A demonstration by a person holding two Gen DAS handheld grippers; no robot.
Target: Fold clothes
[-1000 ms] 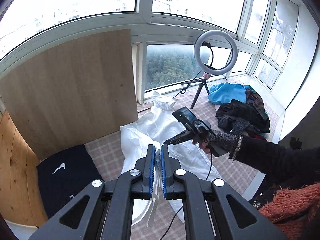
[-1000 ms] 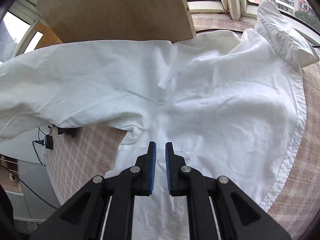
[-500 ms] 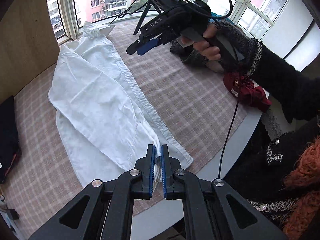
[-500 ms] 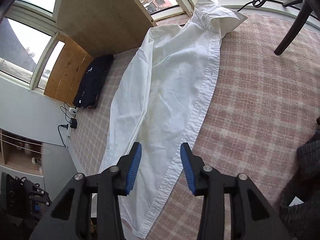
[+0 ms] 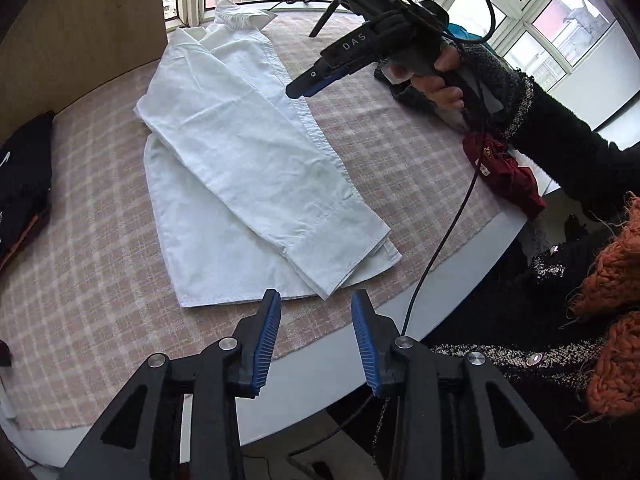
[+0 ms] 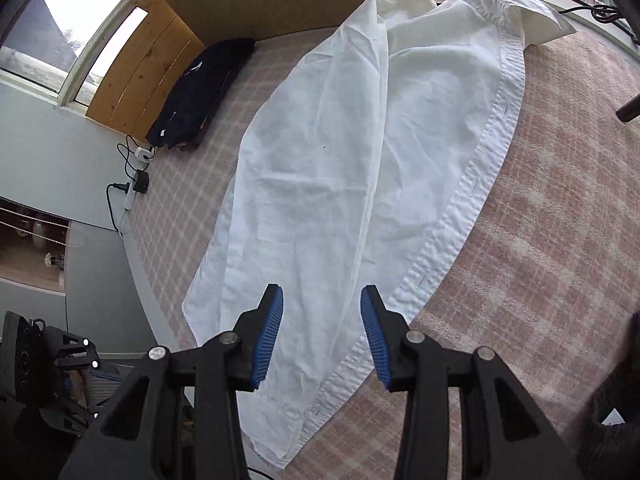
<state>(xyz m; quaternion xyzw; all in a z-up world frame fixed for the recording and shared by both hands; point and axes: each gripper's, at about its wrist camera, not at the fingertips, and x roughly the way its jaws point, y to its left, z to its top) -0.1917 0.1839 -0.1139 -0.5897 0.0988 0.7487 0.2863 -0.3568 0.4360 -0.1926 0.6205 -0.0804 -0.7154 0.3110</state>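
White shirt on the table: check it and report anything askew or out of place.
The white shirt lies folded lengthwise, but its layers do not line up: the lower hem corners are staggered and the collar is bunched and sticks up. No damage shows.

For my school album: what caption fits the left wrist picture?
White shirt folded lengthwise on the checked cloth, both tools open above it.

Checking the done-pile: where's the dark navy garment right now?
Left wrist view: navy garment lies at the table's far left edge by the wooden board, apart from the white shirt.
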